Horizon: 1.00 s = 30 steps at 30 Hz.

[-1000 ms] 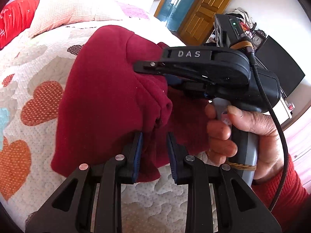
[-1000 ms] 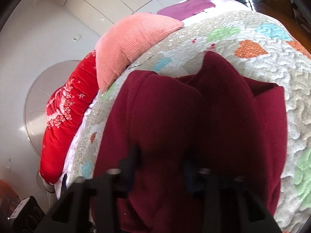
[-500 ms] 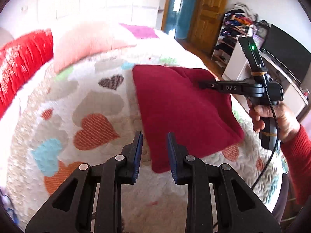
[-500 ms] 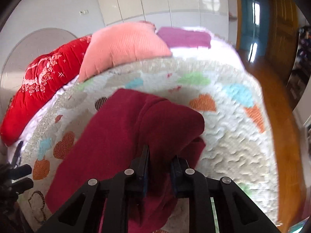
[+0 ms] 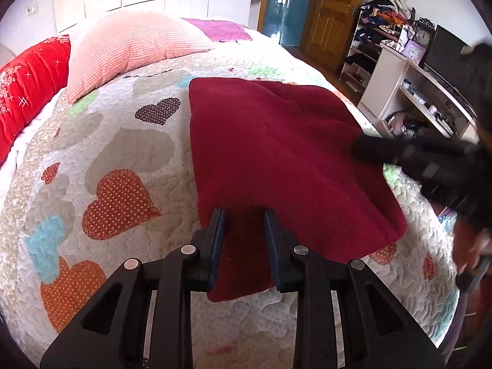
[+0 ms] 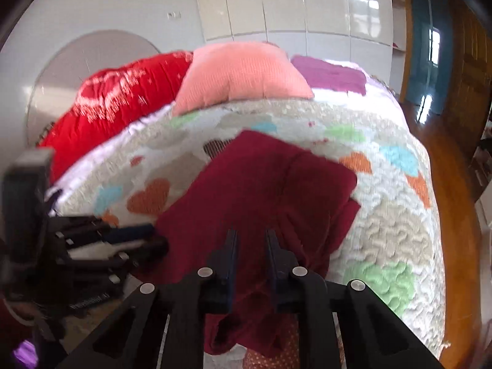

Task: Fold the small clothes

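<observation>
right gripper [image 5: 363, 149]: smeared by motion in the left wrist view, jaws unreadable
hand [image 5: 470, 243]: blurred, cut by the right edge
left gripper [image 6: 153, 236]: blurred
red pillow [image 5: 27, 86]: cut by the left edge
garment [image 6: 261, 190]: near hem hidden behind the jaws

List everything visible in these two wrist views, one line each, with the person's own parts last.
garment: one, dark red, folded on the quilt, near edge between both grippers' fingers
quilt: one, white with coloured hearts, covering the bed
pillow: one, pink, at the head of the bed
cushion: one, red with white pattern, beside the pillow
purple cloth: one, behind the pillow
door: one, wooden, far wall
shelf unit: one, white, cluttered, right of the bed
clock: one, on the shelf unit
left gripper: black, jaws apart
right gripper: black, jaws narrowly apart
hand: one, blurred, far right
</observation>
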{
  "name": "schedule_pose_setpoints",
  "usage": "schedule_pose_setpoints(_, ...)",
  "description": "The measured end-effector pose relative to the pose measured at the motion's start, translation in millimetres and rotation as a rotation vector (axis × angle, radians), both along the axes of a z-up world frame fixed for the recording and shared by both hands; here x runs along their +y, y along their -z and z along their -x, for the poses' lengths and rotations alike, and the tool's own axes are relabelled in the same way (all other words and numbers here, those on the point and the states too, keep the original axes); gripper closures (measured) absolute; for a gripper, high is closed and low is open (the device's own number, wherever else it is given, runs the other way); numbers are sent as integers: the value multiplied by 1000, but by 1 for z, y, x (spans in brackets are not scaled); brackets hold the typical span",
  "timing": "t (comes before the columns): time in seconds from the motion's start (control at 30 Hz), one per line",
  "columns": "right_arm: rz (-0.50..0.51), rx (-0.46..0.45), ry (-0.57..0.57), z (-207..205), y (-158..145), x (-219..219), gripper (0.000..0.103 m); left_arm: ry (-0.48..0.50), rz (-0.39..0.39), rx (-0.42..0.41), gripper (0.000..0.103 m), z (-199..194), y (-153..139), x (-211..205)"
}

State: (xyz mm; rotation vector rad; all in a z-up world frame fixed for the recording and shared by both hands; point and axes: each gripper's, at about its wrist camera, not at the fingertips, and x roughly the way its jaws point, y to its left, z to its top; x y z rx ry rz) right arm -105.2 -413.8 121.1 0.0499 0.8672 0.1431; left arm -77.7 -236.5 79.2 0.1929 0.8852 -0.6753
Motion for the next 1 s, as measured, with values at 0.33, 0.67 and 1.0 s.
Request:
schedule_pose_setpoints(0.33, -104, 22, 65, 3, 34, -9, 90, -26, -19, -16, 78, 2, 4, -5)
schedule_pose_setpoints(0.67, -101, -4, 98, 42, 21, -7, 72, -72, -29, -3, 56, 2, 7, -1)
schedule_pose_setpoints(1.0, -158, 24, 147, 44, 29, -18, 70, -78, -40, -3, 55, 6, 5, -1)
